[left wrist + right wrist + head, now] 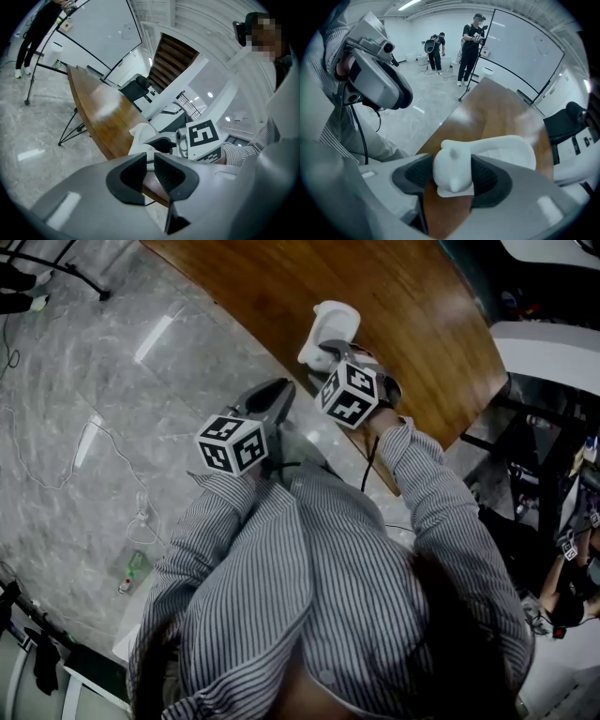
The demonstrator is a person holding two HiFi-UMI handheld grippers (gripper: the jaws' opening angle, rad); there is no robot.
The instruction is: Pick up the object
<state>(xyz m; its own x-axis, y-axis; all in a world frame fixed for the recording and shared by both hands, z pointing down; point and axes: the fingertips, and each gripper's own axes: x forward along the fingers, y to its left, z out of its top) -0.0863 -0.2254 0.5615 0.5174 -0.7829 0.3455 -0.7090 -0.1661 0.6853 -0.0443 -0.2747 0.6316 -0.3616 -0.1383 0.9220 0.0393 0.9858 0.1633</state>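
Note:
A white moulded object point(328, 329) lies on the brown wooden table point(403, 296) close to its near edge. My right gripper point(328, 349) reaches over that edge to the object's near end. In the right gripper view the object's rounded knob point(451, 169) fills the gap between the two dark pads of the right gripper point(452, 177), whose jaws stand wide open around it; its broad scoop-like part point(501, 150) stretches away over the wood. My left gripper point(277, 392) hovers off the table to the left, its jaws point(149, 169) nearly together with nothing between them.
The table's curved edge point(281, 343) runs beside a grey marble floor point(84, 381) with a loose cable point(122, 451). Two people point(471, 42) stand by a whiteboard point(525, 51) at the far end. A tripod stand point(70, 126) is under the table; white desks point(553, 343) are at right.

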